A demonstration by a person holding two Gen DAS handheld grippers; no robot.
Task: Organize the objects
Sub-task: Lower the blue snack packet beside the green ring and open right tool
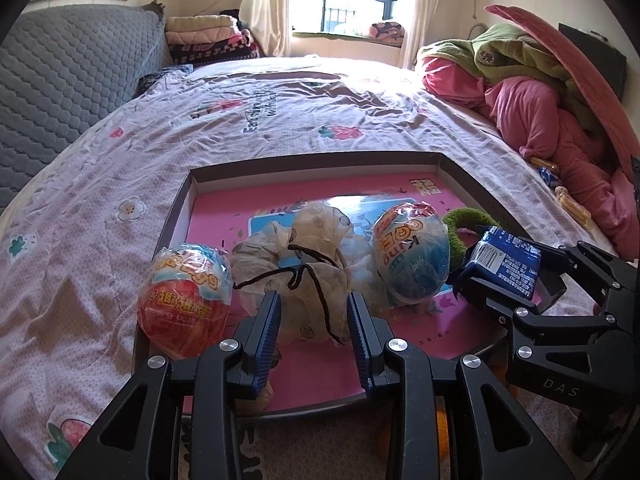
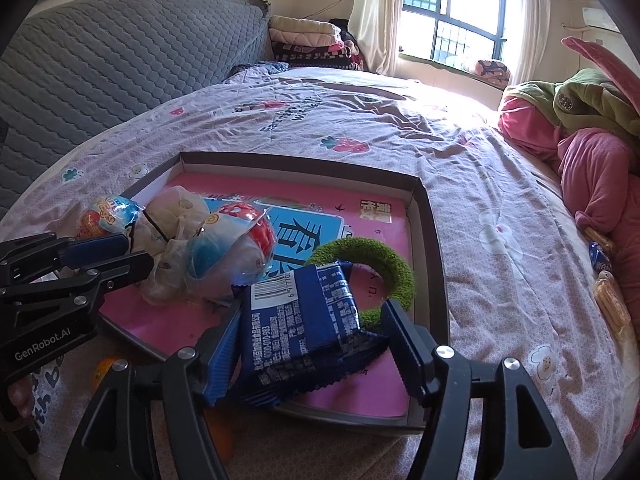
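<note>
Blue packet [image 2: 308, 320] lengthwise btwn parted right fingers [image 2: 408, 348]; left fingers [image 1: 260, 340] clamping pouch [image 1: 304, 264].

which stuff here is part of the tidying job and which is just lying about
Job:
- box lid tray
- red egg toy
- blue egg toy
- cream scrunchie
- green ring
- blue snack packet

Lying about:
- pink clothes
- folded blankets
- grey headboard
</note>
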